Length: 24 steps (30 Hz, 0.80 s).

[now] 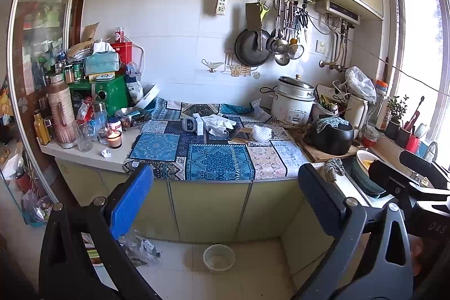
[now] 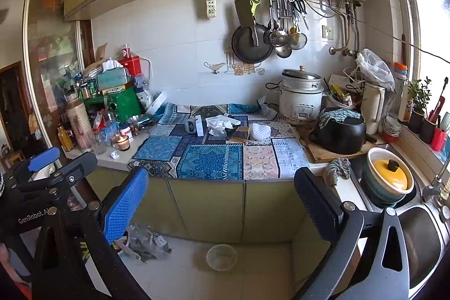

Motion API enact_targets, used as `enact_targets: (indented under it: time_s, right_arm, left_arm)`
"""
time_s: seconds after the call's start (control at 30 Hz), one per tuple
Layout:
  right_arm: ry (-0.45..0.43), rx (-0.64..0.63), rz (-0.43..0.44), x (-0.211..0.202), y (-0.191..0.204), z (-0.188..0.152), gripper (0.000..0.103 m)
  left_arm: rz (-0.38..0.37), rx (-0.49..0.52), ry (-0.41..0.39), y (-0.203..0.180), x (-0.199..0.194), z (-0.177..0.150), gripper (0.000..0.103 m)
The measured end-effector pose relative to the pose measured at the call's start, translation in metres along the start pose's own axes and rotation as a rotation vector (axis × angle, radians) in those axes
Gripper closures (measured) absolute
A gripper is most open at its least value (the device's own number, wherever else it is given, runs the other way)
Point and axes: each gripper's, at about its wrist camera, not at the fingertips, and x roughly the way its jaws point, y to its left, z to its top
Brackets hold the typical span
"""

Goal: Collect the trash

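Hanging back from the counter (image 1: 92, 156), both claws are spread wide and holding nothing, probably to size up the mess first. Left gripper (image 1: 225, 198) and right gripper (image 2: 222, 198) have ribbed rubbery blue pads. The trash sits mid-counter on the patchwork cloth (image 2: 211, 159): crumpled white wrappers (image 2: 218, 125), a soft white wad (image 2: 260, 131), maybe flattened cardboard beside it. A tiny paper ball (image 1: 106, 152) lies near the lit candle (image 1: 114, 138).

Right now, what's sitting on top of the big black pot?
A crumpled blue-green cloth lies on the black pot, draped over its lid. What is inside the pot cannot be seen; the lid covers it.
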Motion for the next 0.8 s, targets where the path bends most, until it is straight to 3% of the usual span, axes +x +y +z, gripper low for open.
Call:
enact_targets:
  time_s: [0.8]
  right_arm:
    - [0.019,0.030,-0.021,0.0024,0.0027,-0.0040,0.000]
  left_arm:
    - [-0.018,0.003,0.015,0.0049,-0.0022,-0.0042,0.000]
